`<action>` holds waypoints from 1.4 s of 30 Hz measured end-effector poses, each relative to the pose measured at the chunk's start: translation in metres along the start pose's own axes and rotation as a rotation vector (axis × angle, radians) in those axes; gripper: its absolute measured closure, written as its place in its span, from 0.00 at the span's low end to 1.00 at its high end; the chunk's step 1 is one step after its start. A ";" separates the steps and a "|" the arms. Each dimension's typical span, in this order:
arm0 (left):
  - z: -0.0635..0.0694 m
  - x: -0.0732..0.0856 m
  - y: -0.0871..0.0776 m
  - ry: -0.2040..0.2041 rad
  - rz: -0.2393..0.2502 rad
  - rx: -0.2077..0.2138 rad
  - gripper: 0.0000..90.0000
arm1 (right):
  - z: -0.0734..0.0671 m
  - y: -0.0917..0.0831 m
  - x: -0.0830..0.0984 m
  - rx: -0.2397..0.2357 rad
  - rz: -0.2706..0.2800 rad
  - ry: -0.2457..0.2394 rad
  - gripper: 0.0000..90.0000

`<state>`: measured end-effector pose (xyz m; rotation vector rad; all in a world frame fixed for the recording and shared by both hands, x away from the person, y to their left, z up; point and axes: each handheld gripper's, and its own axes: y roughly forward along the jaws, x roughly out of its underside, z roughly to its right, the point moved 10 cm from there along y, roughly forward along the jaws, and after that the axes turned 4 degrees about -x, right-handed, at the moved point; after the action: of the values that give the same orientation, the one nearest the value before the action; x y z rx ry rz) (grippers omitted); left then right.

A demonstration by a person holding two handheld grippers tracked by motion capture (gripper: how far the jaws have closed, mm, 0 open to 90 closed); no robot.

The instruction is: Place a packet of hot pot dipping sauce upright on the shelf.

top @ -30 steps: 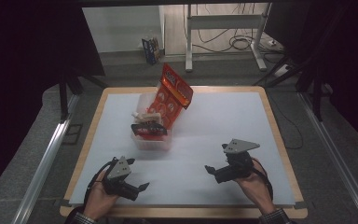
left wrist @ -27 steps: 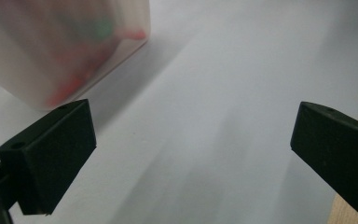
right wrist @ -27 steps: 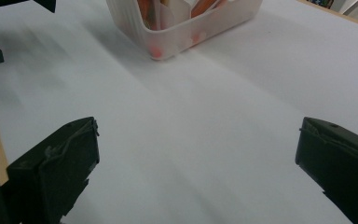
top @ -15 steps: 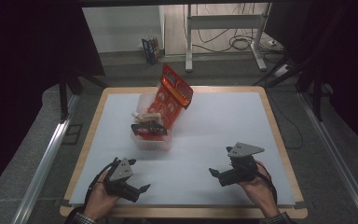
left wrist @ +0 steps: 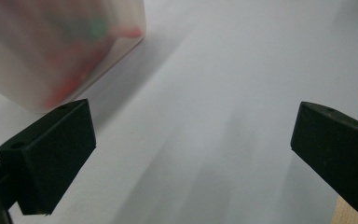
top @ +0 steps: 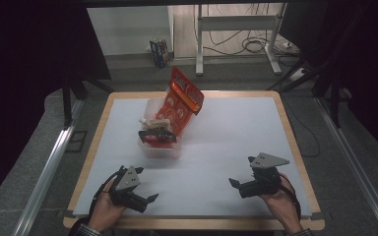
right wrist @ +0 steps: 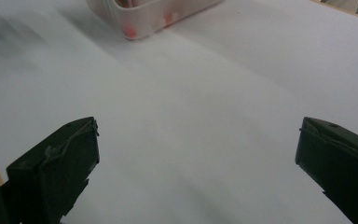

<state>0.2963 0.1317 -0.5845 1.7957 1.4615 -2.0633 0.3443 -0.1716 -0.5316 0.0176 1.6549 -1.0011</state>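
A clear plastic bin [top: 160, 147] stands on the white table top [top: 226, 142], left of centre; it holds several snack packs, and a big red bag [top: 183, 101] leans out of its far end. The bin [left wrist: 51, 51] shows blurred at the upper left of the left gripper view, and the bin [right wrist: 154, 14] also lies at the top of the right gripper view. My left gripper [top: 145, 200] rests near the front left edge, jaws wide apart, open, nothing between them. My right gripper [top: 236, 186] sits at the front right, open and empty too.
The wooden table rim [top: 197, 223] runs along the front just behind both hands. Beyond the table stand a desk frame [top: 236, 29] with cables and a small box [top: 160, 51] on the floor. Dark curtains flank both sides.
My right gripper has drawn back toward the front edge and a little to the right. My left gripper has barely shifted. The bin and bag stay put.
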 end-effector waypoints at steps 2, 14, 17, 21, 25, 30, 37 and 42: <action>0.000 0.000 0.000 -0.002 0.000 -0.002 0.00 | 0.002 -0.003 0.002 0.010 -0.001 0.004 0.00; -0.001 0.000 0.000 -0.006 -0.002 -0.008 0.00 | 0.016 -0.019 0.018 0.069 -0.012 0.030 0.00; -0.001 0.001 0.000 -0.006 -0.004 -0.010 0.00 | 0.019 -0.023 0.023 0.081 -0.015 0.037 0.00; -0.002 0.001 0.000 -0.006 -0.006 -0.012 0.00 | 0.023 -0.029 0.028 0.099 -0.016 0.048 0.00; -0.002 0.001 0.000 -0.006 -0.010 -0.013 0.00 | 0.028 -0.035 0.034 0.119 -0.017 0.055 0.00; -0.003 0.002 0.000 -0.008 -0.012 -0.016 0.00 | 0.033 -0.042 0.040 0.140 -0.014 0.071 0.00; -0.002 0.003 0.002 -0.004 -0.022 -0.018 0.00 | 0.039 -0.050 0.050 0.167 -0.017 0.100 0.00; -0.003 0.004 0.002 -0.003 -0.027 -0.019 0.00 | 0.043 -0.053 0.058 0.184 -0.025 0.114 0.00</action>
<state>0.2984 0.1340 -0.5886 1.7751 1.5085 -2.0558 0.3316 -0.2595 -0.5467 0.1796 1.6639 -1.1872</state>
